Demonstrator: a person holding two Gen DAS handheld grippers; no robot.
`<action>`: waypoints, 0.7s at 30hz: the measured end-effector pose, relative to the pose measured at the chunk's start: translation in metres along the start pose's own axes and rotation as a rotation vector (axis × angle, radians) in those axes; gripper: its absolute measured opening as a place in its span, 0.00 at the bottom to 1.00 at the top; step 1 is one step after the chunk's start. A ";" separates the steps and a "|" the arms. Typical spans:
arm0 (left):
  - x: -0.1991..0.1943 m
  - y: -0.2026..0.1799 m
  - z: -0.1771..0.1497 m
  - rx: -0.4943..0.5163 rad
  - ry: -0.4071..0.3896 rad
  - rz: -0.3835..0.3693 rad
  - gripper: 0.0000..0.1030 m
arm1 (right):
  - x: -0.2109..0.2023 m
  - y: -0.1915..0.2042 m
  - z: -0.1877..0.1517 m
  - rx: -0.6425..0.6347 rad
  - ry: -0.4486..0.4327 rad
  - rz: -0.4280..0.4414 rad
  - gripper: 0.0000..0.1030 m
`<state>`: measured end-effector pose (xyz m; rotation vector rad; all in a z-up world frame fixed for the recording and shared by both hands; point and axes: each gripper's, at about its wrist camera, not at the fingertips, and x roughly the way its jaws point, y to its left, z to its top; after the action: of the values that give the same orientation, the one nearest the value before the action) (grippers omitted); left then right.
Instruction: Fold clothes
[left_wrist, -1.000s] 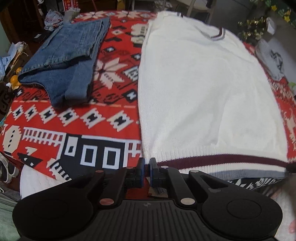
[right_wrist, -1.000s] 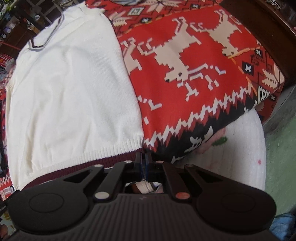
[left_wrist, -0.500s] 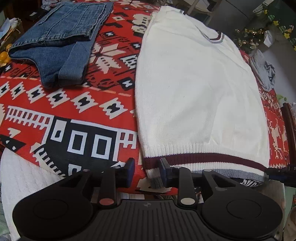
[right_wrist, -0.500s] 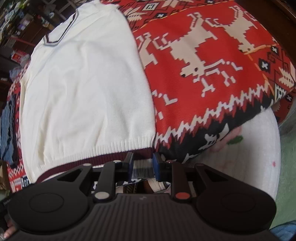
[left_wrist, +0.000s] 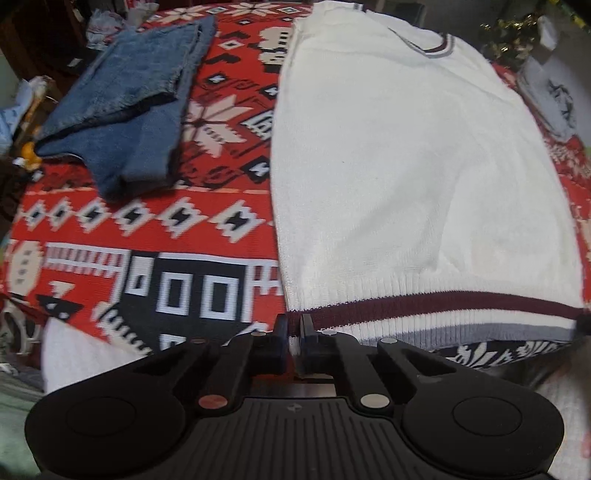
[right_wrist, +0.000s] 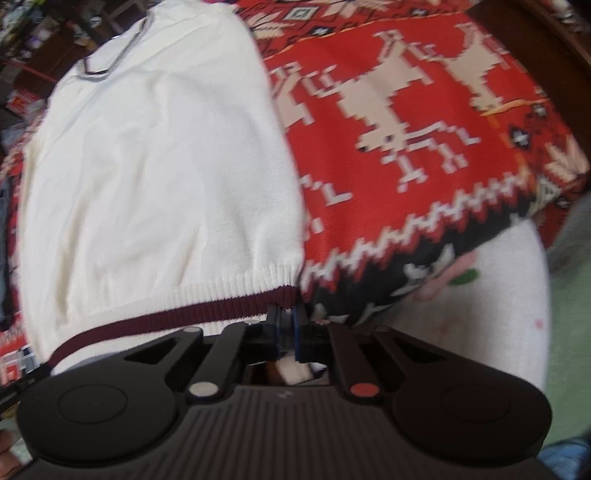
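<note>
A cream knit sweater (left_wrist: 413, 177) with a maroon and grey striped hem lies flat on a red patterned blanket (left_wrist: 155, 229), neck away from me. My left gripper (left_wrist: 293, 323) is shut on the hem's left corner. In the right wrist view the same sweater (right_wrist: 155, 158) fills the left half, and my right gripper (right_wrist: 286, 317) is shut on the hem's right corner. Both corners sit at the blanket's near edge, pinched between the jaws.
Folded blue jeans (left_wrist: 125, 107) lie on the blanket to the sweater's left. A grey garment (left_wrist: 550, 96) sits at the far right. White quilted bedding (right_wrist: 480, 302) shows below the blanket's near edge. Clutter surrounds the far side.
Half a second ago both grippers stood open around the hem corners; now both have shut on the hem.
</note>
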<state>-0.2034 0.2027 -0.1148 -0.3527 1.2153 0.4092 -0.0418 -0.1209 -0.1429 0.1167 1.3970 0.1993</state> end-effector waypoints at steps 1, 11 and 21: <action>-0.006 0.002 0.001 -0.009 -0.002 0.003 0.06 | -0.003 -0.001 0.000 0.010 -0.003 -0.025 0.05; 0.011 0.009 -0.010 -0.039 0.091 0.040 0.06 | -0.011 -0.018 -0.003 0.069 -0.017 -0.151 0.04; 0.029 0.010 -0.015 -0.033 0.117 0.079 0.06 | 0.009 -0.026 -0.007 0.073 0.016 -0.177 0.04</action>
<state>-0.2121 0.2082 -0.1475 -0.3618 1.3412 0.4826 -0.0452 -0.1448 -0.1579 0.0515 1.4227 0.0016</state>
